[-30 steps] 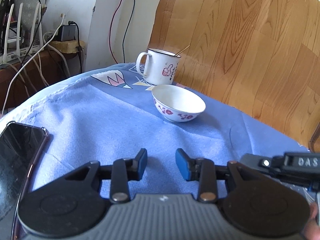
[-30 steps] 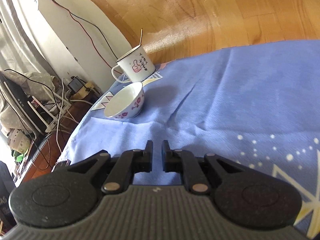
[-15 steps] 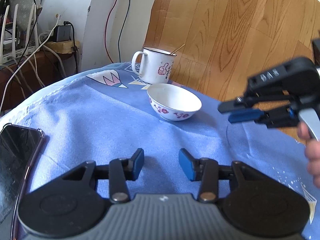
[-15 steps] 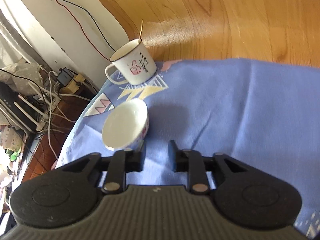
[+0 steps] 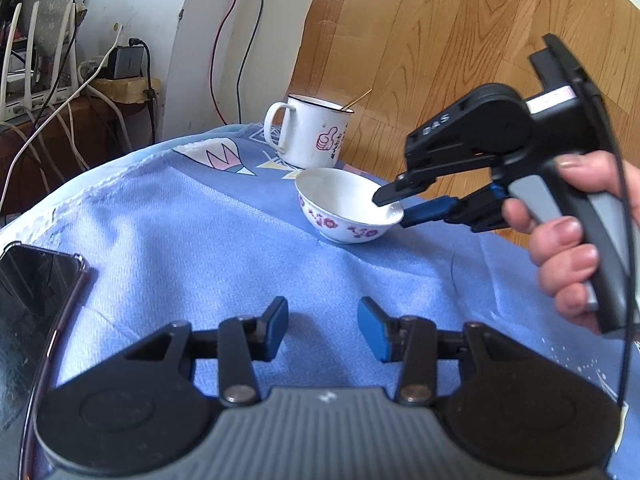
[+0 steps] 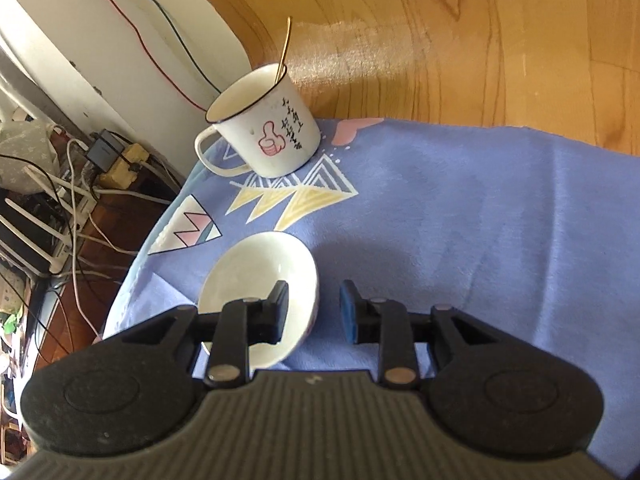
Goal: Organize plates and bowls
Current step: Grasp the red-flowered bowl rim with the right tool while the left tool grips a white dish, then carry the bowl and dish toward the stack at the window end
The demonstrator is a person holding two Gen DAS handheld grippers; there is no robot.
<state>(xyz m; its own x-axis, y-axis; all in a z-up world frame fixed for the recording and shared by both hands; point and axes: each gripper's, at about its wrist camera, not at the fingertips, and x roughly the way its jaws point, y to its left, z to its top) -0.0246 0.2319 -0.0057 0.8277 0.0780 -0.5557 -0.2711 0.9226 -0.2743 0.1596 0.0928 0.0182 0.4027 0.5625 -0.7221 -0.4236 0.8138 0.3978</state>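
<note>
Since a second ago my right gripper (image 5: 394,210) has swung in from the 3 o'clock edge of the left wrist view to the bowl (image 5: 347,205), and its jaws, nearly shut then, have just been opening to a narrow gap. It now straddles the bowl's rim at the bowl's 3 o'clock side: one finger inside, the blue pad (image 6: 349,312) outside, neither pressing yet as far as I can tell. The bowl sits on the blue cloth (image 5: 208,240), just beside the mug (image 5: 310,136) at its 11 o'clock. My left gripper (image 5: 322,330) hovers part open and empty over bare cloth. I judge this as the grasp step; next I need to squeeze on the rim and lift without tipping.
</note>
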